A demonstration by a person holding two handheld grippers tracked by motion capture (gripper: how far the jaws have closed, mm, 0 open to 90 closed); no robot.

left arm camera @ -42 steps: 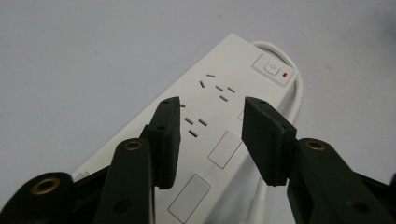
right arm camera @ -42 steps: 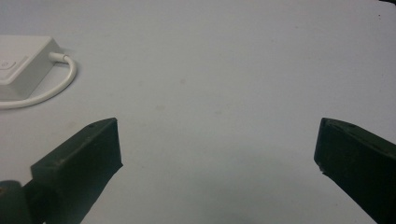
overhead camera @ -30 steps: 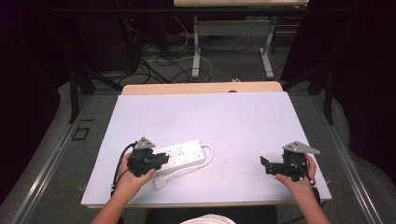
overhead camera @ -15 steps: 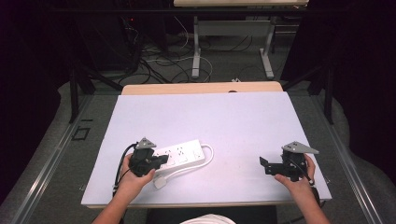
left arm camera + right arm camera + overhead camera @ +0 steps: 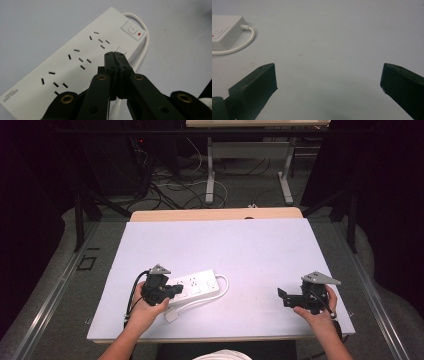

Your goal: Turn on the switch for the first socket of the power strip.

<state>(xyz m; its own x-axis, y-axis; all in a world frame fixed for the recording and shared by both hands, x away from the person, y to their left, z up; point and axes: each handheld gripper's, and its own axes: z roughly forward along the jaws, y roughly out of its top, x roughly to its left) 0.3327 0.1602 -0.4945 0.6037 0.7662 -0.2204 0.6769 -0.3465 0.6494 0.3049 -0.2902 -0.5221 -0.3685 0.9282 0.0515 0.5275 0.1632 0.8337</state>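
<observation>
A white power strip [image 5: 199,286] lies on the table's front left, with its switch and red light [image 5: 133,30] at the far end. Its white cable [image 5: 223,287] loops round that end and runs back to a plug [image 5: 171,315] near the person's left hand. My left gripper [image 5: 177,290] hovers over the strip's near half; its jaws are shut with nothing between them, and the gripper's tips [image 5: 115,53] point at the strip's face. My right gripper [image 5: 282,296] sits at the front right with jaws wide open [image 5: 329,72] over bare table, well apart from the strip's end [image 5: 224,31].
The white table top [image 5: 220,245] has a wooden strip along its far edge [image 5: 215,214]. Beyond it are table legs and tangled cables on the floor [image 5: 170,185]. The table's front edge runs just below both hands.
</observation>
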